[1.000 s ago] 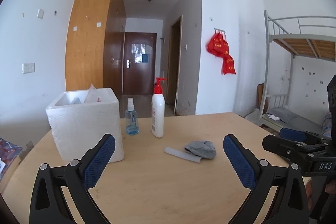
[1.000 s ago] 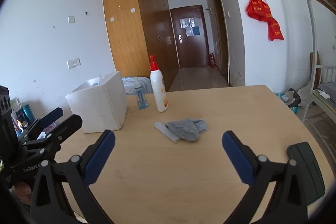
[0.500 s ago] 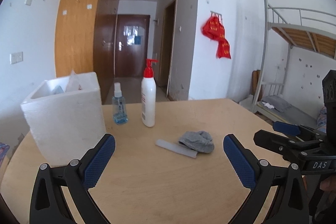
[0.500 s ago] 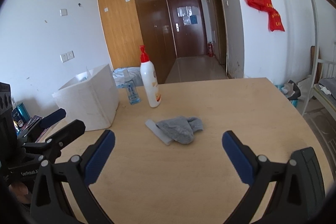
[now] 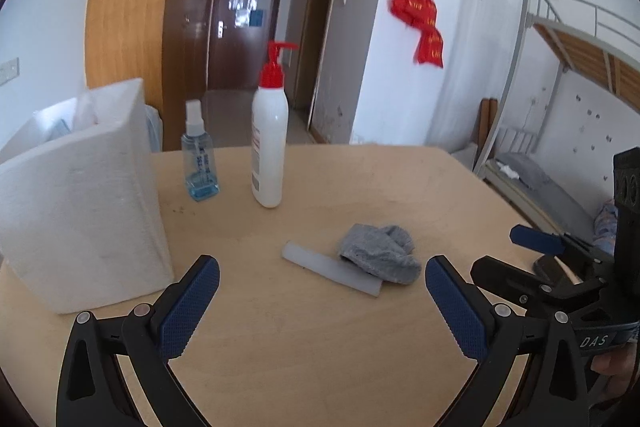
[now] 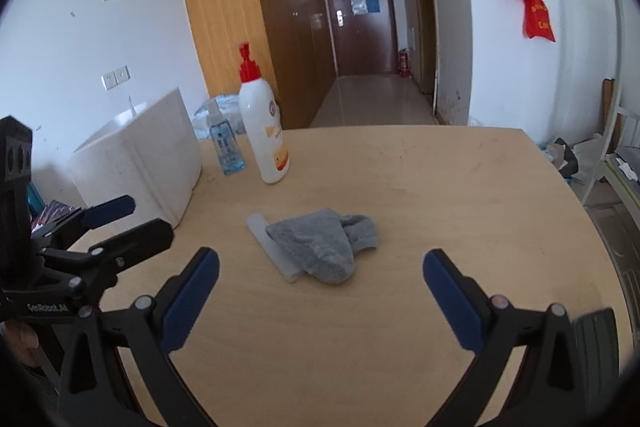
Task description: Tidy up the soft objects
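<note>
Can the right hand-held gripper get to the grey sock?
Probably yes. The right hand-held gripper is open, pointing at the grey sock, with only bare table between them. The white strip lies partly under the sock.

Black hand-held gripper (image 5: 322,297), seemingly blue-padded fingers (image 5: 188,311)

A grey sock (image 6: 328,245) lies mid-tabletop (image 6: 440,195) over a white strip (image 6: 266,239), between the right gripper's (image 6: 320,283) spread fingers (image 6: 192,299).

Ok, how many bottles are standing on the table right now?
2. A white pump bottle with a red top stands mid-table, and a small blue spray bottle stands between it and the white foam box. The box may hide others.
</note>
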